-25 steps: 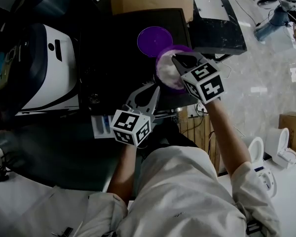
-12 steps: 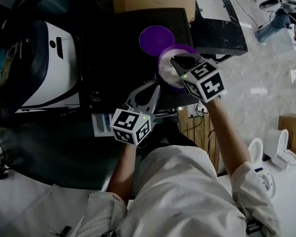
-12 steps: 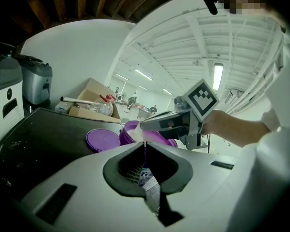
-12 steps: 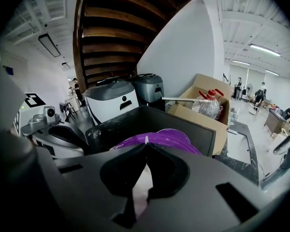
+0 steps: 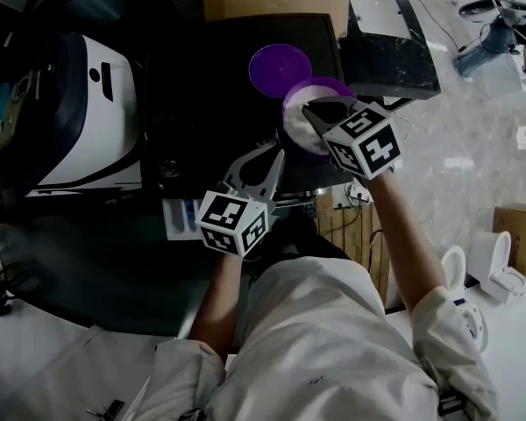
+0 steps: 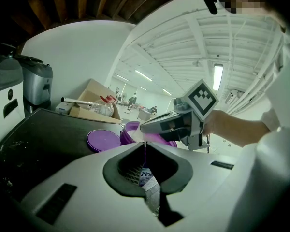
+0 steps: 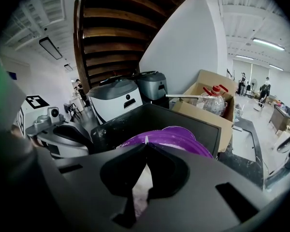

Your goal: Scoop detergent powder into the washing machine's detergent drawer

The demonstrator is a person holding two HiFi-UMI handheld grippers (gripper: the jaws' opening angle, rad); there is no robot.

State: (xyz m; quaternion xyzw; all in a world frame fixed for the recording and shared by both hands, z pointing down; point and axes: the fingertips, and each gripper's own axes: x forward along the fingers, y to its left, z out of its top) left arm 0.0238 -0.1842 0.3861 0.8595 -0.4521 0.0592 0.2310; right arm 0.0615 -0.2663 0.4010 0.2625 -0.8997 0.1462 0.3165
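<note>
right claw in the powder tub, drawer yet to be fed

from where i stand, the right claw (image 5: 309,108) is nosed down into the purple tub (image 5: 330,85), its tips right at the white detergent powder (image 5: 295,128). its own camera shows the two jaws drawn together at the tips, with powder showing pale through the gap behind them. i can't make out a scoop pinched there; if one is held, it's too thin or too buried to tell. the tub sits on the black desk (image 5: 210,86), and its purple lid (image 5: 279,64) lies flat just beside it, on the far side.

the left claw (image 5: 278,155) hangs above the desk's near edge, near the tub but not touching it. its jaws are likewise closed tip to tip, gripping nothing i can see. down and to the left of it, what i take for the detergent drawer (image 5: 180,219), a small white and blue piece, juts out from the desk's front, though it's dim down there.

so i'd call this the scooping step: powder is being gathered at the tub, and none that i can see lies in the drawer. the next move calls for the right claw to lift clear of the tub rim with its load kept level. then it must cross past the left claw and tip out over that drawer. a tilt on the way, or a knock on the rim, would likely spill powder onto the desk.
</note>
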